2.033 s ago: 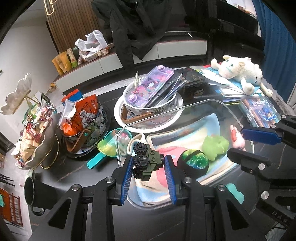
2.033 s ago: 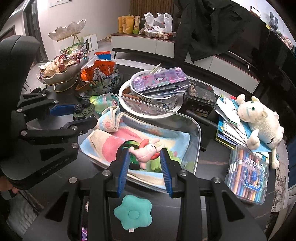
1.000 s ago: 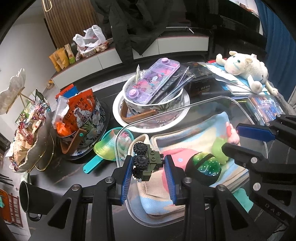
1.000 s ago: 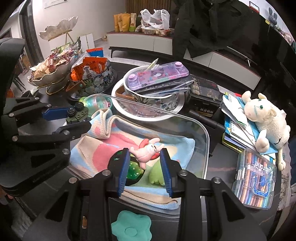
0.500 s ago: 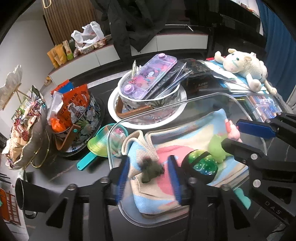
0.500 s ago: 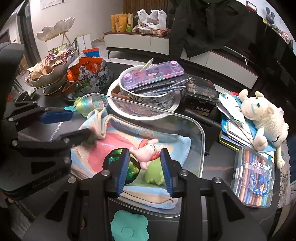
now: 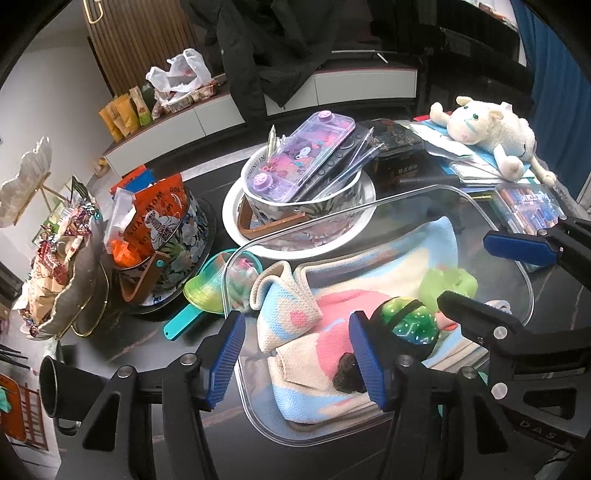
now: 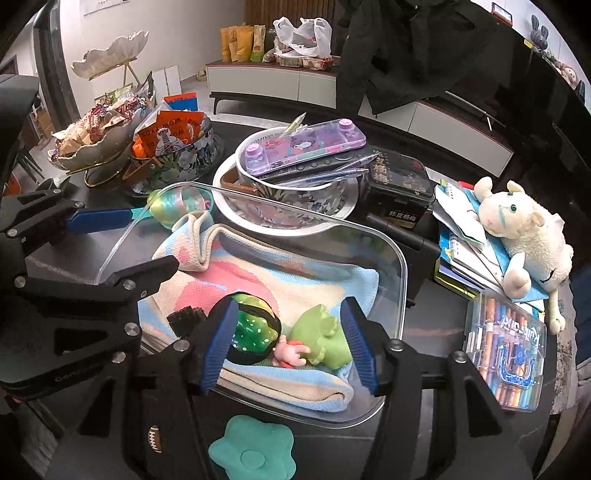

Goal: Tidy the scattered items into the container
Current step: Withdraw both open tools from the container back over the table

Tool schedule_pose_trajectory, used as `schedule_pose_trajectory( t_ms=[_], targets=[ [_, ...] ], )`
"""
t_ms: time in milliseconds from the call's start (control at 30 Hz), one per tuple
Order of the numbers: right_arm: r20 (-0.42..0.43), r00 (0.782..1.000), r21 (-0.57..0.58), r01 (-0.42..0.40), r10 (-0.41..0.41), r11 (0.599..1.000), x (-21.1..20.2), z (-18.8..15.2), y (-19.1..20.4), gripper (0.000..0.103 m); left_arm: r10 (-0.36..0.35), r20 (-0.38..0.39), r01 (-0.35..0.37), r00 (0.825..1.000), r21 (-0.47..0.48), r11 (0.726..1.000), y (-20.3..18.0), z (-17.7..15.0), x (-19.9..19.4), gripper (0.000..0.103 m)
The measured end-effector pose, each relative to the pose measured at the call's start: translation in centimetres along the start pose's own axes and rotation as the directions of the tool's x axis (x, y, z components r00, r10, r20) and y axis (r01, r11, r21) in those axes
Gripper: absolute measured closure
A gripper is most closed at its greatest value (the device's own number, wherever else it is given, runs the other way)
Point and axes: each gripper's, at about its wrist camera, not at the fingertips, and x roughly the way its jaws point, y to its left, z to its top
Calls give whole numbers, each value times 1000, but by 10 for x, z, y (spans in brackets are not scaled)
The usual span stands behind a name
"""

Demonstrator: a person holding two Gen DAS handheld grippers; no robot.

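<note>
Home living room. Low white media cabinet along the back wall, upper centre, with snack bags and a plastic bag on top; dark coat hanging above it. Dark worktop crowded with a candy dish, plush sheep, crayon box.

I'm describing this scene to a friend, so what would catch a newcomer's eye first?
Probably the clear container in the middle, lined with a pastel blanket holding small toys. Behind it, a purple handheld water game lies across a floral bowl, and a white plush lamb rests on books at the right.
</note>
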Motion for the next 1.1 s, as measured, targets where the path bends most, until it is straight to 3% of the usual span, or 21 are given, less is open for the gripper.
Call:
schedule_pose_trajectory(
  t_ms=[133,267,533,1100],
  targets=[
    [3,1000,3,6,-6,1000,-2,0,-1,48,3,2,-3,1000,4,1000,0,-1,-1,47],
    [9,1000,5,14,-15,1000,-5,-1,-2,47,21,15,-21,1000,8,1000,0,-1,-4,38],
    [19,999,2,28,-28,1000,-12,-5,-1,44,38,21,-38,999,18,999,-3,-4,-10,37],
    [27,998,-19,61,-61,998,-36,-14,8,27,45,29,-46,999,18,999,-5,-9,-27,30]
  ],
)
